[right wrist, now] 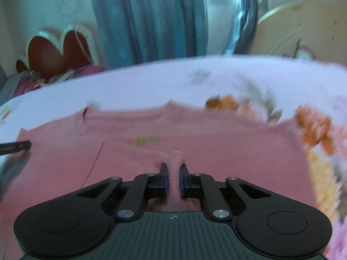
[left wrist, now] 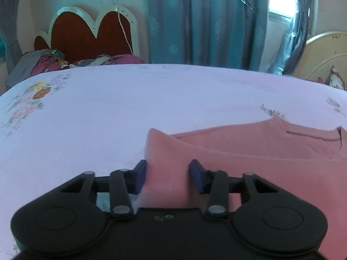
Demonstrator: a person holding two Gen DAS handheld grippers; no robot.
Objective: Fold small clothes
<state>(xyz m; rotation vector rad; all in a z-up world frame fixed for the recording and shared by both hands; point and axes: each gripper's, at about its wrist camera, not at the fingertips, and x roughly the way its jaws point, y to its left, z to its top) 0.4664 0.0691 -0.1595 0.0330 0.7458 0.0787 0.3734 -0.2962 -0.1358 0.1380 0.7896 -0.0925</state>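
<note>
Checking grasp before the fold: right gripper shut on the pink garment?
Shut. The right gripper pinches a ribbed edge of the pink garment between its pads.

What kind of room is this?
Most likely a bedroom: a bed with a floral sheet, a heart-shaped headboard and blue curtains.

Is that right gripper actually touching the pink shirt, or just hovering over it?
Touching. In the right wrist view, the right gripper has its two blue pads pressed against a ribbed fold of the pink shirt, pinched upright between them with no gap on either side.
</note>
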